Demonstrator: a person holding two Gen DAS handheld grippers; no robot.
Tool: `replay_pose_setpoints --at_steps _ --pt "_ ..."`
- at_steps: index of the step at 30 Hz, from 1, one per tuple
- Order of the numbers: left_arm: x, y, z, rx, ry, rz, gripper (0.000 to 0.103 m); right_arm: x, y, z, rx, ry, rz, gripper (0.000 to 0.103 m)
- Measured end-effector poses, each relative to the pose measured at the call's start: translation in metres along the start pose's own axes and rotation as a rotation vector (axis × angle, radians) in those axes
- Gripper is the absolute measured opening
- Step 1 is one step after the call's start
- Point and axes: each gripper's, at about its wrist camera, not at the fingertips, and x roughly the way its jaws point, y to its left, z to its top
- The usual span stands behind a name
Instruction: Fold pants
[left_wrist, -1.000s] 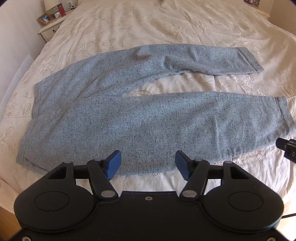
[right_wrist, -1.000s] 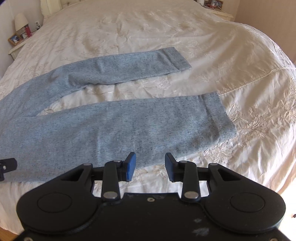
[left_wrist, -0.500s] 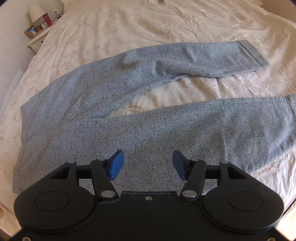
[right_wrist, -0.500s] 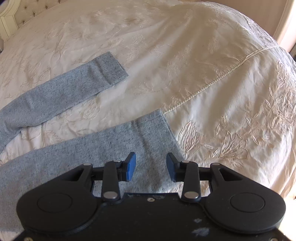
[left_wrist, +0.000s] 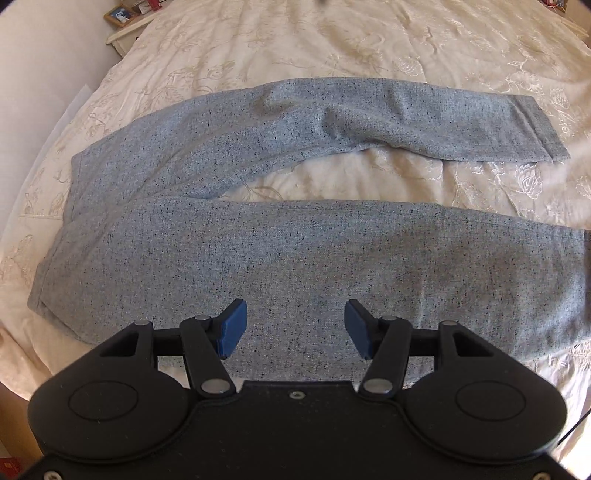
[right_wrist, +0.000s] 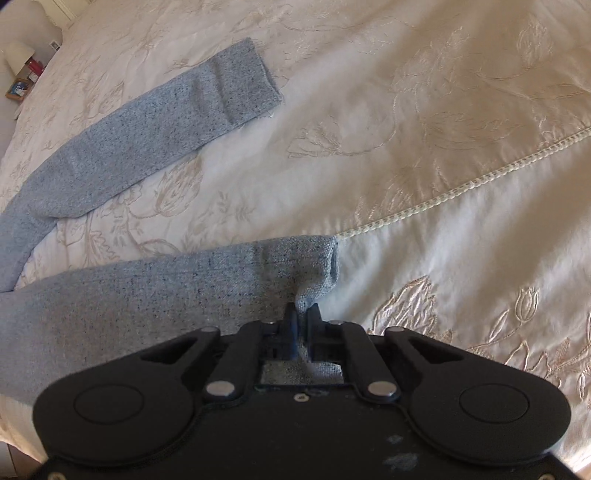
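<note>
Holding the cuff of the near leg, my right claw (right_wrist: 302, 314) is squeezed tight on a bit of grey cloth. My left claw (left_wrist: 291, 332) is wide apart and grips nothing. It hangs over the upper part of the same leg.

The pants (left_wrist: 295, 258) lie flat on the bed (left_wrist: 332, 44), spread like a wide V. The waist is to my left and the two cuffs are to my right. So the long way of the pants runs left to right, across in front of both claws. The near leg (right_wrist: 147, 295) is right under me. The far leg (right_wrist: 147, 140) lies farther up the bed, apart from the near one, with bare cover between them. I think the next move is to carry the near leg over onto the far one. The left claw is the one nearer the waist, so it should grab there.

Half a second ago my right claw was wide apart, hanging over the cuff. Now it has bitten down and bunched the cuff up a little. The left claw has stayed apart but has shifted a bit over the leg.
</note>
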Motion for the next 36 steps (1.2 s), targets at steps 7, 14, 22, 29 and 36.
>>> replay_pose_setpoints --at_steps 7,14,22,29,36 --pt "-0.006 -0.020 0.002 0.004 -0.014 0.015 0.062 -0.002 0.008 0.037 -0.005 -0.064 0.006 0.014" --pt "-0.012 -0.028 -0.003 0.020 -0.027 0.020 0.062 -0.022 -0.022 0.015 0.048 -0.058 0.062 0.029" --pt "-0.010 -0.030 -0.006 0.015 -0.004 0.014 0.062 -0.043 -0.046 -0.046 0.082 -0.066 0.079 0.033" --pt "-0.020 -0.036 -0.007 0.041 -0.033 0.022 0.062 -0.016 -0.023 -0.044 -0.015 -0.065 0.038 0.034" --pt "-0.023 -0.029 -0.011 0.025 -0.033 0.036 0.062 -0.007 -0.018 -0.034 -0.020 -0.033 0.004 0.008"
